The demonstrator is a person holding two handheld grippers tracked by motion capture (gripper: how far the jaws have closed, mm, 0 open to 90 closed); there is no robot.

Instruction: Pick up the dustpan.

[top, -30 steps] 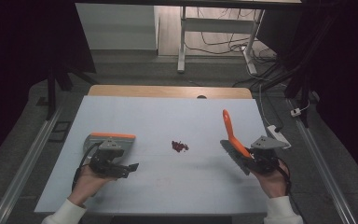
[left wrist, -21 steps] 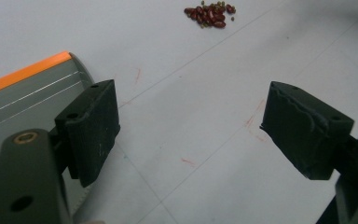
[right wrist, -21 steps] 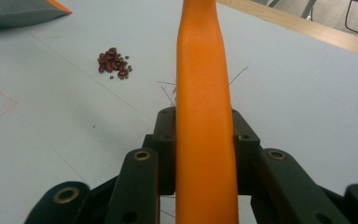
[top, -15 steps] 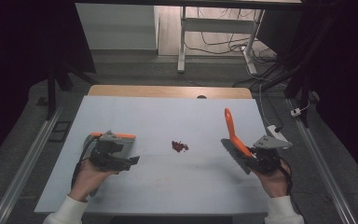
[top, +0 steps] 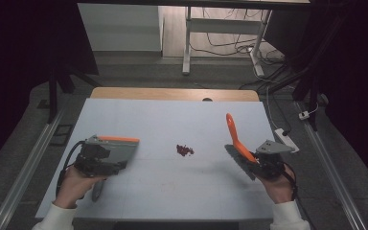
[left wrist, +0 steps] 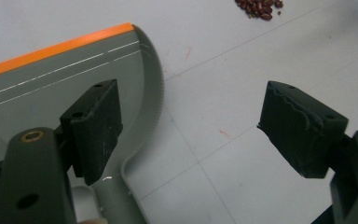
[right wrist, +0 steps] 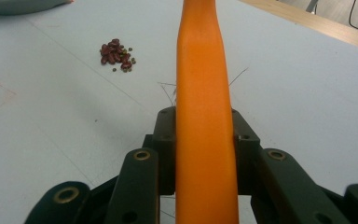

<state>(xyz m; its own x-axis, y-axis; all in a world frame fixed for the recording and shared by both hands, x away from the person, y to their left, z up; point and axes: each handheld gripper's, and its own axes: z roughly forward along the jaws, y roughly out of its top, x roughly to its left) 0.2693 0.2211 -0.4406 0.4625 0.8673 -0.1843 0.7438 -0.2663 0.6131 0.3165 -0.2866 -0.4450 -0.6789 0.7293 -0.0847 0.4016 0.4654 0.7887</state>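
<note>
Bench [top: 172, 120]: matt pale blue-grey top, smooth, faint scuffs and thin seam lines; bare wood strip along the far edge. Dustpan [left wrist: 60, 74]: grey plastic, semi-gloss with light streaks, orange lip, fine ridged rim. Brush [right wrist: 203, 116] handle: smooth orange plastic, soft sheen; dark bristles in the high view. Fingers [left wrist: 95, 126]: matt black, rough worn pads, brass-look inserts in the links. Beans [right wrist: 116, 53]: glossy dark red.

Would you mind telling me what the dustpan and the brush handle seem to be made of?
Dustpan: probably moulded plastic, grey with a slight sheen, an orange front lip that could be rubber, and a finely toothed side edge. Brush handle: smooth, evenly orange, likely plastic too, softly glossy.
</note>
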